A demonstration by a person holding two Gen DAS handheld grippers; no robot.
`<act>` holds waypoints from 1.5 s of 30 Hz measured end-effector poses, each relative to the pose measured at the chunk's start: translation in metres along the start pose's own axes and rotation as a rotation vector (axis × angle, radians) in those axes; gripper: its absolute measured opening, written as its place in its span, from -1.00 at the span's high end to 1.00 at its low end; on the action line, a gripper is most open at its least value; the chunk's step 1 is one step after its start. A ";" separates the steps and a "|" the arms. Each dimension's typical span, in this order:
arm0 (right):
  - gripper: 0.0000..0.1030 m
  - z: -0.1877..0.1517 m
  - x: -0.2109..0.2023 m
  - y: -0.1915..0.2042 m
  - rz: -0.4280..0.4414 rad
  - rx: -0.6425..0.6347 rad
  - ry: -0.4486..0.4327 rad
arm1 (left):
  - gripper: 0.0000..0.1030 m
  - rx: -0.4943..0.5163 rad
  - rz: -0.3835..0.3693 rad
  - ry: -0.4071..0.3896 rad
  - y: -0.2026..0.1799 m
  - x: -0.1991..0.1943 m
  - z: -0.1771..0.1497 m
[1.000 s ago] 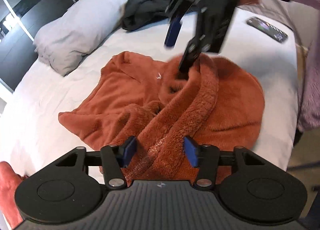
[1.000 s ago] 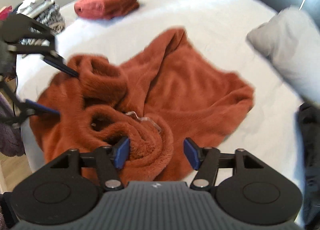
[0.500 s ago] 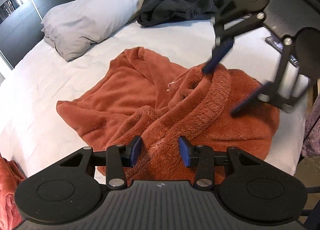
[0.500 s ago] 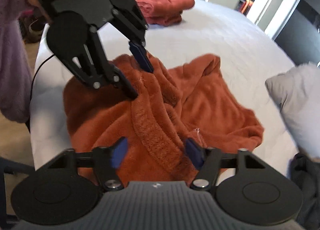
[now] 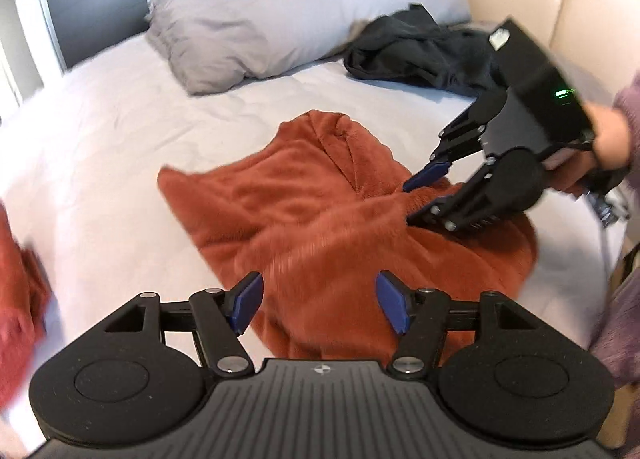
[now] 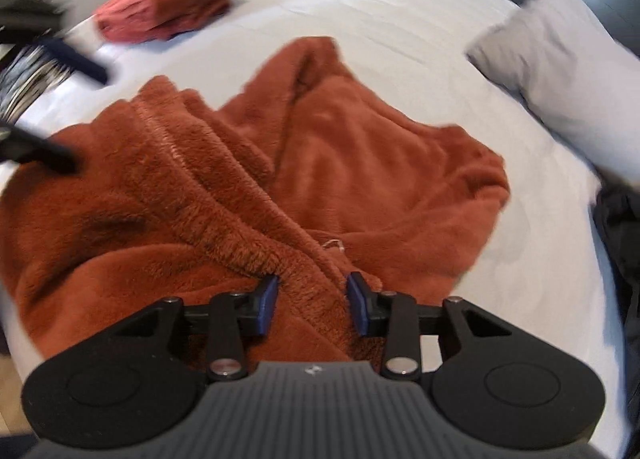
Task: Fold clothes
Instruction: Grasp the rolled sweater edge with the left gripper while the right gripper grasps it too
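Note:
An orange fleece garment lies rumpled on the white bed, and the right wrist view shows its ribbed band running toward me. My left gripper hovers over the near edge, open, with nothing pinched; in the right wrist view the left gripper appears blurred at the garment's left side. My right gripper has its blue pads drawn in on a thick fold by the band. From the left wrist view the right gripper bites the garment's right edge, held by a hand in a purple sleeve.
A grey pillow and a dark crumpled garment lie at the bed's head. A folded red garment rests near the far corner. The bed's right edge drops off beside the person.
My left gripper has opened wider and pulled back over the near edge. The right gripper dropped to the garment's right side and its pads narrowed onto the fold.

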State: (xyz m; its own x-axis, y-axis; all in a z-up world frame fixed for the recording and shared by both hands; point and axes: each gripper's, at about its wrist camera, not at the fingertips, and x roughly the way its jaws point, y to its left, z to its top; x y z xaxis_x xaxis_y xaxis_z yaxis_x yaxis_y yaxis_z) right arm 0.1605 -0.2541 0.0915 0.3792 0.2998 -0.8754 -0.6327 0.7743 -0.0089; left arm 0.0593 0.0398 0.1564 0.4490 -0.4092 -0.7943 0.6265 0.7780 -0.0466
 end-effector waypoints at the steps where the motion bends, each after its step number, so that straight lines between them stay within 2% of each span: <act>1: 0.17 0.000 0.000 0.000 0.001 0.001 -0.002 | -0.21 -0.047 -0.030 0.001 0.005 -0.003 -0.004; 3: 0.13 -0.001 0.000 0.002 0.002 0.001 -0.008 | -0.24 -0.153 -0.091 0.010 0.014 0.002 -0.010; 5: 0.02 -0.002 -0.002 0.003 -0.005 0.005 -0.014 | -0.37 -0.258 -0.110 0.029 0.023 0.015 -0.014; 8: -0.49 -0.007 -0.007 -0.002 -0.004 0.039 -0.017 | -0.38 -0.339 -0.089 0.072 0.031 0.036 -0.018; 9: -0.59 -0.010 -0.009 -0.005 0.005 0.056 -0.020 | -0.40 -0.342 -0.081 0.089 0.032 0.042 -0.019; 14: -0.61 -0.025 -0.021 -0.023 0.053 0.148 -0.034 | -0.41 -0.352 -0.106 0.096 0.036 0.054 -0.021; 25: -0.66 -0.060 -0.018 -0.066 0.292 0.467 -0.004 | -0.43 -0.386 -0.141 0.153 0.044 0.074 -0.028; 28: -0.61 -0.064 -0.013 -0.066 0.330 0.513 -0.021 | -0.43 -0.384 -0.150 0.154 0.046 0.077 -0.029; 30: -0.36 -0.063 -0.008 -0.064 0.358 0.534 -0.039 | -0.30 -0.381 -0.153 0.157 0.045 0.080 -0.029; 34: -0.34 -0.055 0.001 -0.052 0.352 0.533 -0.053 | -0.21 -0.342 -0.135 0.148 0.036 0.082 -0.025; 36: -0.42 -0.053 0.010 -0.047 0.354 0.550 -0.037 | -0.22 -0.356 -0.131 0.152 0.035 0.086 -0.026; 38: -0.41 -0.048 0.017 -0.040 0.344 0.533 -0.021 | -0.22 -0.366 -0.125 0.157 0.034 0.089 -0.026; 40: -0.18 -0.040 0.013 -0.035 0.332 0.494 -0.013 | -0.12 -0.364 -0.122 0.158 0.034 0.088 -0.023; 41: 0.03 -0.035 0.009 -0.034 0.329 0.476 -0.011 | 0.03 -0.373 -0.131 0.154 0.034 0.085 -0.022; 42: 0.13 -0.032 0.002 -0.033 0.323 0.459 -0.013 | 0.19 -0.379 -0.140 0.149 0.035 0.081 -0.020; 45: 0.19 -0.028 -0.019 -0.033 0.309 0.422 -0.031 | 0.35 -0.352 -0.165 0.121 0.031 0.064 -0.018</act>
State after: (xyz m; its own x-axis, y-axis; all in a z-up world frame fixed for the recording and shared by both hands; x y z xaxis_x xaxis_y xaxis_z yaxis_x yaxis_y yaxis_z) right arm 0.1549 -0.3007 0.0944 0.2411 0.5613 -0.7917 -0.3934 0.8023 0.4490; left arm 0.0964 0.0465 0.0937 0.2697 -0.4994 -0.8233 0.4184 0.8309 -0.3669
